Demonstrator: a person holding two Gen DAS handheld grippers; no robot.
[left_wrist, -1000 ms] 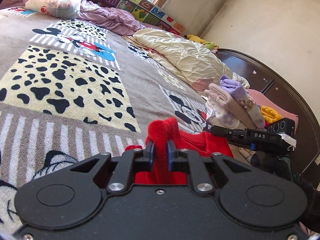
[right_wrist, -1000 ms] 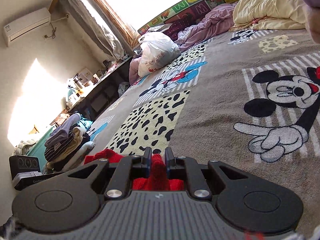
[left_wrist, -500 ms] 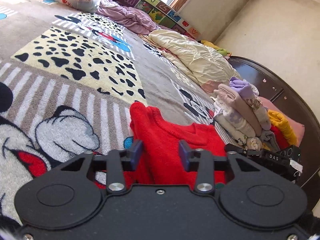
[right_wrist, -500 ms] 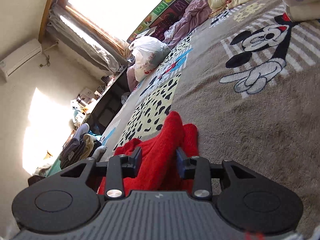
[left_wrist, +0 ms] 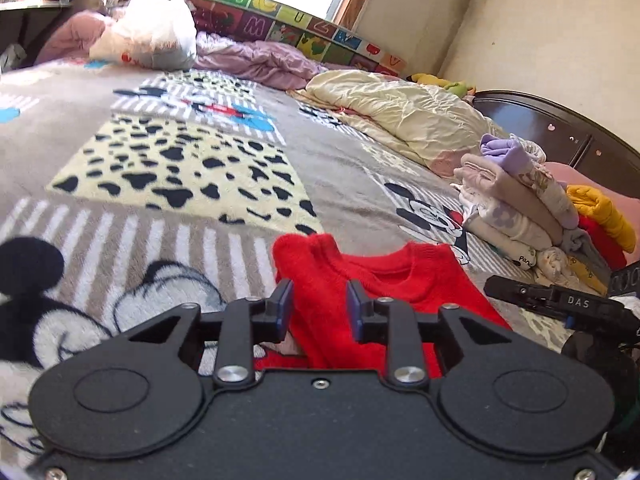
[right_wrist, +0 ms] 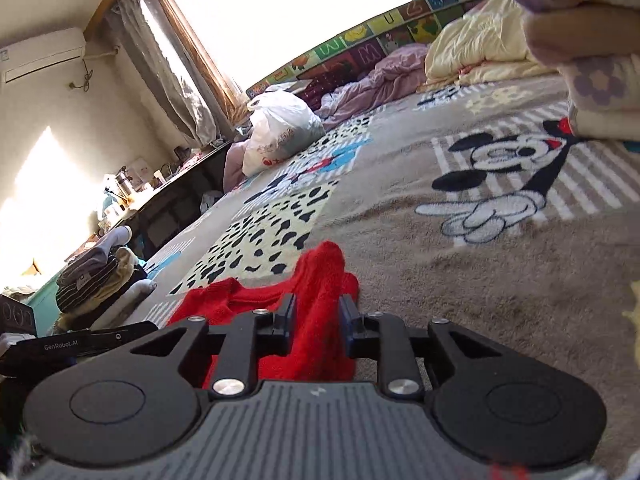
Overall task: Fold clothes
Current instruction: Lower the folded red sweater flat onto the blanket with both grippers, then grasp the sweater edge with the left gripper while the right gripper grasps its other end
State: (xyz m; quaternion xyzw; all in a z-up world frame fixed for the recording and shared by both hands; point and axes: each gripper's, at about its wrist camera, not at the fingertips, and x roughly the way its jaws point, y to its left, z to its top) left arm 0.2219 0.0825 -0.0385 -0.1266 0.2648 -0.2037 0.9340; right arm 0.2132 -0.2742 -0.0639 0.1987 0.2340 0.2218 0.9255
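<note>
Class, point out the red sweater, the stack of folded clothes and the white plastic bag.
red sweater (left_wrist: 400, 276), left wrist view, neckline.
stack of folded clothes (left_wrist: 516, 208), left wrist view, middle layers.
white plastic bag (right_wrist: 280, 128), right wrist view, bulging side.

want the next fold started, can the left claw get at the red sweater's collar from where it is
Probably yes: the left claw is open over the red sweater, and the collar lies just ahead with nothing covering it.

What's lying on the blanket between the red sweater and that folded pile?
Nothing: in the left wrist view only bare blanket separates the red sweater from the folded pile.
</note>
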